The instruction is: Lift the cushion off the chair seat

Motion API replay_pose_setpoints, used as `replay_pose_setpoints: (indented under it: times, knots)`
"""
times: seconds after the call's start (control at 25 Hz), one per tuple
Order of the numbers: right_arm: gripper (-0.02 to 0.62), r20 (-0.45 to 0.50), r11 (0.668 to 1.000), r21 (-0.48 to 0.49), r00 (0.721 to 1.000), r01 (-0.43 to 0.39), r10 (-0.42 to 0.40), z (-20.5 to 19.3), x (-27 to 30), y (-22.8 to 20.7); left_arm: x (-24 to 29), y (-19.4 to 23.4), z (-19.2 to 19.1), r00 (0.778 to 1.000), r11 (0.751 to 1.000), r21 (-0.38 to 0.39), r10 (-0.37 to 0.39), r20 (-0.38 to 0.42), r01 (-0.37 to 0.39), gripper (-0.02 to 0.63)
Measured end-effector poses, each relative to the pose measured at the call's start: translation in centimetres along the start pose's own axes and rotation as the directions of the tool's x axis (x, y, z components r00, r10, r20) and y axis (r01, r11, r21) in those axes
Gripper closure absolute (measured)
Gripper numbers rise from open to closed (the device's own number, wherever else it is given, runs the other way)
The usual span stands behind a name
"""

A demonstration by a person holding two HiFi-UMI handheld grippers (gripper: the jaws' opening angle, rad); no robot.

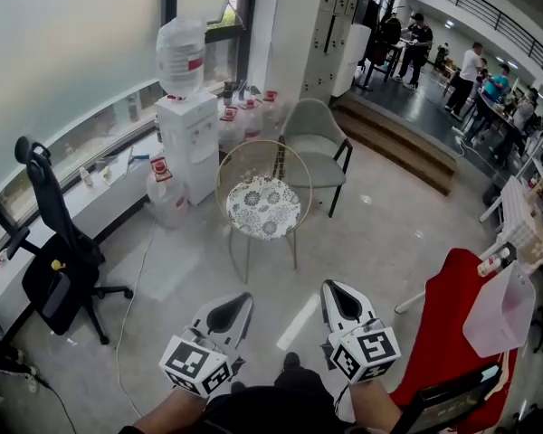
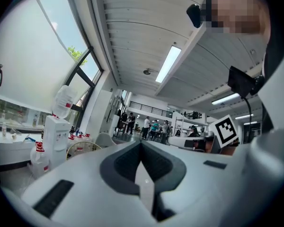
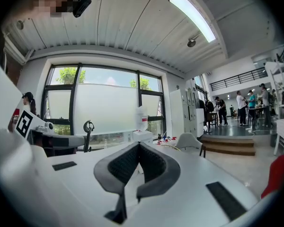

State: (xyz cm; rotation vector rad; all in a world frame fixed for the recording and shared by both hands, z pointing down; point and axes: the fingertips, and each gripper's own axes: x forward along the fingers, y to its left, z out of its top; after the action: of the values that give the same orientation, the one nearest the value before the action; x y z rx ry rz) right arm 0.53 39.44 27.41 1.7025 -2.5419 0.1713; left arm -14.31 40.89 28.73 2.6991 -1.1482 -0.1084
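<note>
A round cushion (image 1: 263,207) with a grey and white floral pattern lies on the seat of a gold wire chair (image 1: 294,177) in the middle of the head view, some way ahead on the floor. My left gripper (image 1: 242,298) and right gripper (image 1: 333,287) are held side by side low in that view, well short of the chair, both pointing toward it. Each has its jaws shut with nothing between them. The left gripper view shows its shut gripper (image 2: 141,143) and the chair's wire back (image 2: 80,147) at lower left. The right gripper view shows its shut gripper (image 3: 138,144).
A white water dispenser (image 1: 188,138) and several water jugs (image 1: 166,193) stand left of and behind the chair. A grey armchair (image 1: 315,147) stands behind it. A black office chair (image 1: 59,256) is at the left, a red chair (image 1: 448,328) at the right, wooden steps (image 1: 403,143) beyond.
</note>
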Motion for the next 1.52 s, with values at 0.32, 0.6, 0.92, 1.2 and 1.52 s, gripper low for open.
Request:
replay_pose_setpoints:
  times: [0.32, 0.6, 0.92, 1.2, 1.52]
  knots:
    - [0.592, 0.005, 0.998, 0.024, 0.999, -0.05, 0.05, -0.1, 4.9, -2.8, 4.3, 2.9, 0.3, 0.999, 0.999, 0.004, 0.047, -0.011, -0.047, 0.598]
    - [0.592, 0.034, 0.992, 0.03, 0.992, -0.12, 0.119, 1.2, 11.0, -7.5, 10.5, 6.2, 0.9, 0.994, 0.994, 0.01, 0.107, -0.01, -0.107, 0.598]
    - [0.592, 0.01, 0.991, 0.046, 0.992, -0.124, 0.124, 0.9, 15.9, -13.9, 18.5, 8.3, 0.9, 0.993, 0.993, -0.013, 0.116, -0.026, -0.116, 0.598]
    - [0.592, 0.008, 0.982, 0.043, 0.983, -0.185, 0.185, 1.3, 20.1, -17.8, 24.5, 10.3, 1.1, 0.985, 0.987, -0.009, 0.162, -0.052, -0.163, 0.598]
    - [0.592, 0.011, 0.968, 0.05, 0.97, -0.244, 0.244, 1.9, 23.7, -22.8, 30.4, 10.8, 1.5, 0.975, 0.977, 0.002, 0.212, -0.065, -0.212, 0.598]
